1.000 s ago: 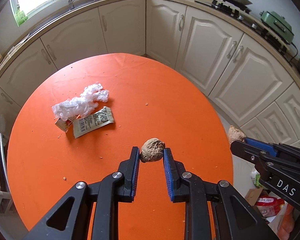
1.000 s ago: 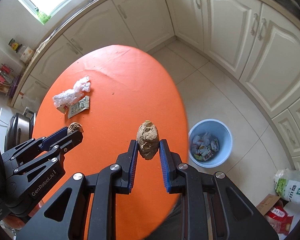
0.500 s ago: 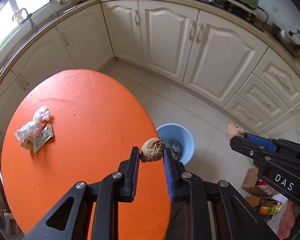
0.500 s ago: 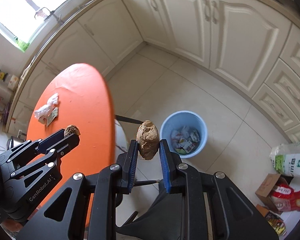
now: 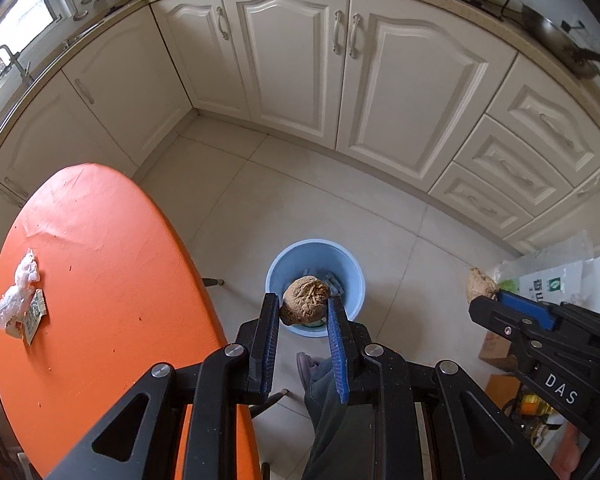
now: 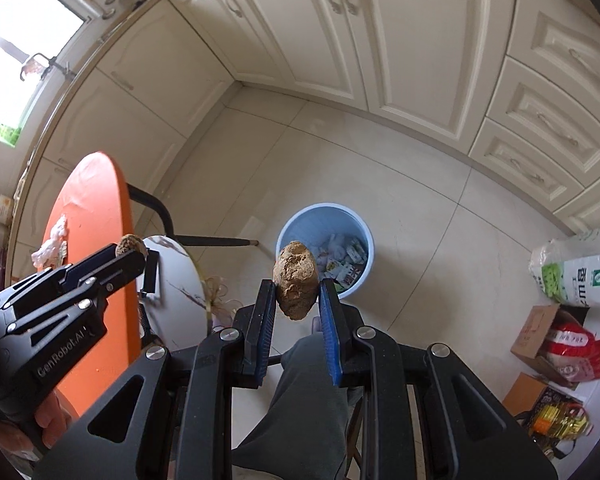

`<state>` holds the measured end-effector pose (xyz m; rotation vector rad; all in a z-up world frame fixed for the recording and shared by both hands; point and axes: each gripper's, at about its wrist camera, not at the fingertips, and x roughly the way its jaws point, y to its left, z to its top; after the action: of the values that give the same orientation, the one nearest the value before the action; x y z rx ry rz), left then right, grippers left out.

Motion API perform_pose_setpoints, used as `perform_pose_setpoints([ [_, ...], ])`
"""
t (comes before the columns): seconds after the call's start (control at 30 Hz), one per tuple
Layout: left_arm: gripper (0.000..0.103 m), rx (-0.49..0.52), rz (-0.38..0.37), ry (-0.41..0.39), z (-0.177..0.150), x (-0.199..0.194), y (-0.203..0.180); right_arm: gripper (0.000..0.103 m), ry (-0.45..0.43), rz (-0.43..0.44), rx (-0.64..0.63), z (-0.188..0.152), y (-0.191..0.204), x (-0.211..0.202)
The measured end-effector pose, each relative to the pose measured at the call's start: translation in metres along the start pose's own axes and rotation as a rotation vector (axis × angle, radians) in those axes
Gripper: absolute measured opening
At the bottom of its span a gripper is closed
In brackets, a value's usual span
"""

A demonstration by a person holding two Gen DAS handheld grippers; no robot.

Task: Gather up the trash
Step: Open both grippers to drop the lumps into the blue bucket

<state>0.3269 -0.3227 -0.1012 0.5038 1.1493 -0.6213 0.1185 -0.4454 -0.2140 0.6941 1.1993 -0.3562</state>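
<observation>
Each claw is clamped on a brown lump of trash: the left claw [image 5: 303, 312] holds a round lump [image 5: 305, 300], the right claw [image 6: 297, 294] a longer lump [image 6: 295, 285]. Both hang above the blue bin [image 6: 296, 222] on the floor. Best centre each lump over the bin's mouth before opening. A plastic scrap [image 5: 18, 290] remains on the orange desk [image 5: 112, 280].

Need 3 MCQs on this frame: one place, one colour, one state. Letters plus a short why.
1. Where is the bin?
A on the table
B on the floor
C in a cabinet

2. What colour is the table?
A orange
B green
C white

3. What is the right tool doing?
A open, empty
B shut, empty
C shut on a brown lump

Answers:
1 B, it stands on floor tiles.
2 A, its top is orange.
3 C, the lump sits pinched between the pads.
</observation>
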Motion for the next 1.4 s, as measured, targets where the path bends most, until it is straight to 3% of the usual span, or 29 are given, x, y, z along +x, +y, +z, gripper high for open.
perform_pose_setpoints([
  [0.23, 0.023, -0.02, 0.048, -0.043, 0.014, 0.016, -0.01, 0.022, 0.015, -0.017, 0.051, 0.003, -0.024, 0.01],
  [0.37, 0.05, -0.048, 0.032, -0.034, 0.02, 0.026, -0.01, 0.022, 0.032, -0.019, 0.058, 0.004, -0.028, 0.017],
  [0.67, 0.05, -0.081, 0.066, -0.041, 0.014, 0.024, 0.003, 0.022, 0.049, -0.012, 0.039, 0.011, -0.015, 0.029],
  [1.07, 0.05, -0.153, 0.102, -0.062, -0.008, -0.003, 0.045, 0.025, 0.034, 0.04, -0.082, 0.027, 0.053, 0.035],
  [1.13, 0.05, -0.164, 0.109, -0.066, -0.012, -0.008, 0.051, 0.046, 0.014, 0.022, -0.098, 0.028, 0.063, 0.031],
  [1.17, 0.05, -0.17, 0.114, -0.069, -0.014, -0.01, 0.054, 0.074, 0.008, 0.014, -0.092, 0.029, 0.065, 0.029],
  [1.2, 0.05, -0.172, 0.118, -0.071, -0.015, -0.013, 0.057, 0.094, -0.009, 0.012, -0.082, 0.03, 0.067, 0.027],
  [1.3, 0.05, -0.177, 0.115, -0.072, -0.022, -0.018, 0.066, 0.098, -0.07, -0.015, -0.068, 0.031, 0.069, 0.019],
  [1.4, 0.05, -0.18, 0.106, -0.071, -0.026, -0.022, 0.073, 0.098, -0.061, -0.024, -0.061, 0.032, 0.071, 0.019],
])
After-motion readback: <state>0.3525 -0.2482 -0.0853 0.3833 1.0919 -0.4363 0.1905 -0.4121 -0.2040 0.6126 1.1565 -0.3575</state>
